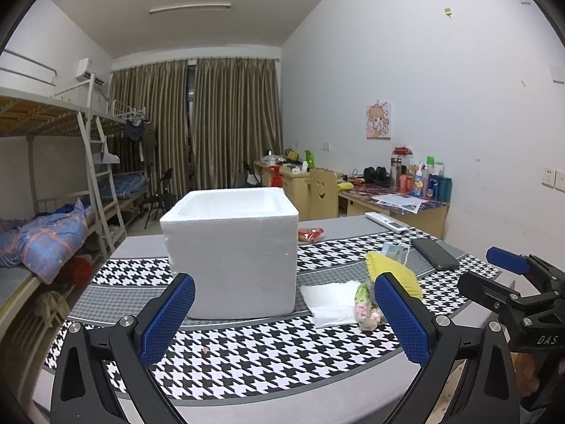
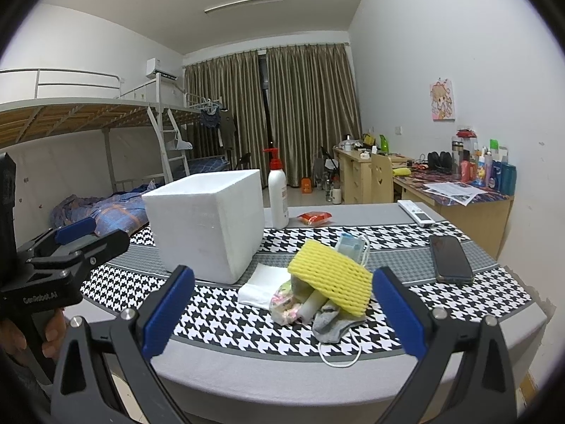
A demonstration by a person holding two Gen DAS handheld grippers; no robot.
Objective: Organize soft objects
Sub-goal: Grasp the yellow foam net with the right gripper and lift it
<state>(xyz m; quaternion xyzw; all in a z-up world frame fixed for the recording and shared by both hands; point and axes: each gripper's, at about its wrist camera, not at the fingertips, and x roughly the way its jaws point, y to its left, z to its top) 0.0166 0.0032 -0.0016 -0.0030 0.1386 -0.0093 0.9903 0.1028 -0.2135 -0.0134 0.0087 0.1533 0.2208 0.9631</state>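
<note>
Yellow foam net [image 2: 330, 277] tops the soft pile beside the foam box [image 2: 208, 221] on the worktop [image 2: 247, 371]; left tongs [image 1: 284, 318] and right tongs [image 2: 282, 312] gape empty.

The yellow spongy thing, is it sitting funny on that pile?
Yes. The yellow foam net leans tilted on a jumbled pile beside the white foam box, over a grey sock and a floral bag. Nothing looks spilled or broken.

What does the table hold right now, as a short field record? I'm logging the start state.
container: white foam box, open top, upright
soft pile: yellow foam net on top, grey sock, face mask, beside the box
flat item: white tissue
not soft: phone, pump bottle
left claw: open, empty
right claw: open, empty
</note>
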